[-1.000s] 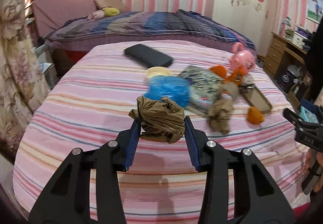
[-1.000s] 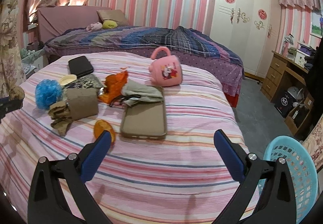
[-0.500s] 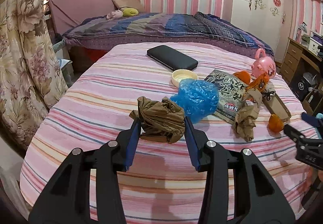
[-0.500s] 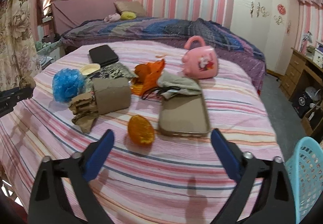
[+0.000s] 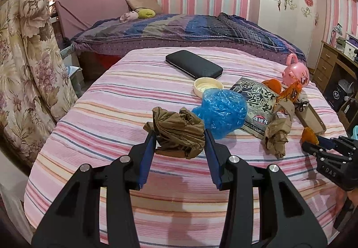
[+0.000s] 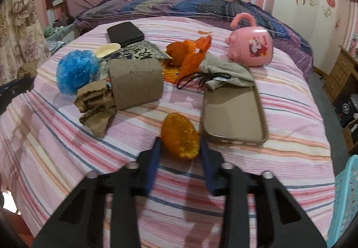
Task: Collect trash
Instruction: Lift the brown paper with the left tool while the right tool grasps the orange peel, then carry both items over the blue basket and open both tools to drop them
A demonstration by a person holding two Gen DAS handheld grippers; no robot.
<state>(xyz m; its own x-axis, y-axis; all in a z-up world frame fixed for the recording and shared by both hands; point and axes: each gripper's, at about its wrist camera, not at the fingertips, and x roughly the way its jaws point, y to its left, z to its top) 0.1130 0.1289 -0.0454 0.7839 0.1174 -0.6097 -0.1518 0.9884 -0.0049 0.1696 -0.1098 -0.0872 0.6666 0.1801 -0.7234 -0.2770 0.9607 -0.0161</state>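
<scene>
My left gripper [image 5: 179, 136] is shut on a crumpled brown paper wad [image 5: 176, 130] and holds it over the striped bed [image 5: 111, 100]. My right gripper [image 6: 180, 145] has closed in around an orange peel [image 6: 180, 133] that lies on the bed; its blue pads sit at both sides of the peel. Other trash lies nearby: a blue plastic bag [image 6: 76, 71], crumpled brown cardboard [image 6: 132, 84], an orange wrapper [image 6: 192, 55] and a snack packet [image 5: 257, 100]. A light blue basket [image 6: 344, 201] shows at the right edge.
A black case [image 5: 193, 64], a cream lid [image 5: 208, 85], a pink piggy mug [image 6: 250, 46], a tan phone case [image 6: 232, 113] and a grey pouch [image 6: 223, 69] lie on the bed. A floral curtain [image 5: 26, 57] hangs left. A wooden desk [image 5: 335, 62] stands right.
My right gripper moved forward and down to the orange peel and its jaws narrowed from wide open to around it. My left gripper kept the brown wad and drew back left.
</scene>
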